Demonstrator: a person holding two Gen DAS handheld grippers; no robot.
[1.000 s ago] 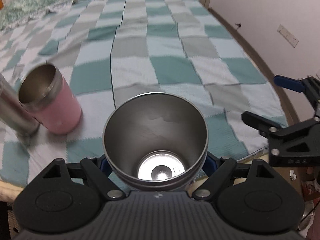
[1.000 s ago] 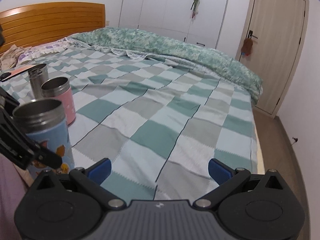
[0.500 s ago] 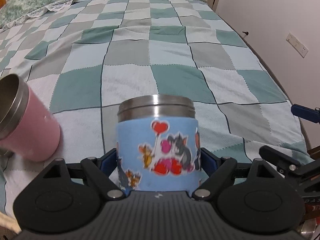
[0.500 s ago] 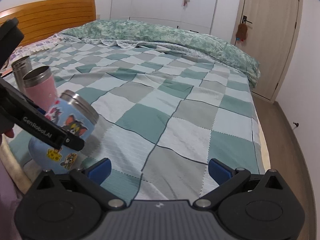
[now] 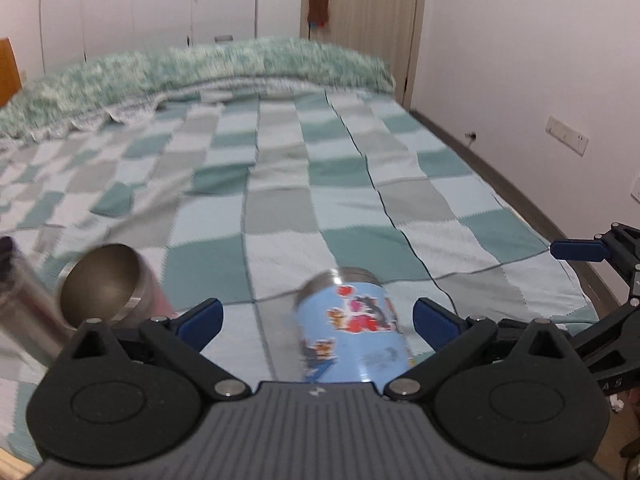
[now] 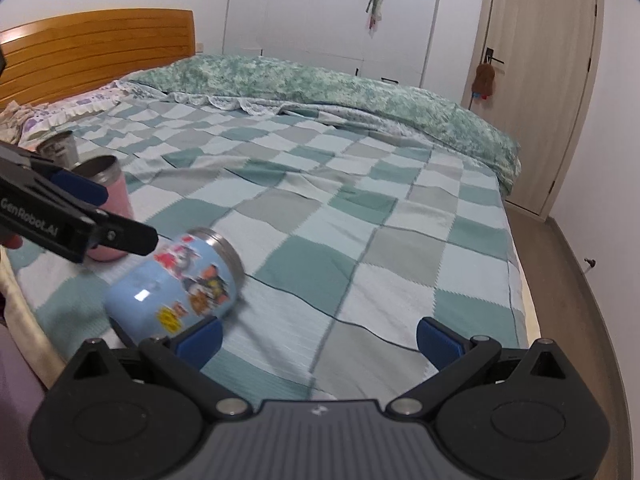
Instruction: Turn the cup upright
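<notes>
White letters spelling "GenRobot.AI" ran along the black arm of the left gripper (image 6: 80,196), seen from the right wrist camera. The black frame of the right gripper (image 5: 608,376) carried small pale letters, perhaps "A S", too cut off to read. The light blue metal cup with cartoon stickers (image 6: 176,288) showed pictures but no words.

The checkered bed (image 6: 400,248) carries 3 cups: blue (image 6: 176,284), pink (image 6: 110,200), steel (image 6: 60,150).

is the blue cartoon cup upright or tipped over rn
Tipped over. The blue cup lies on its side on the checked blanket, steel rim pointing away, between the open left gripper's fingers, not gripped.
</notes>
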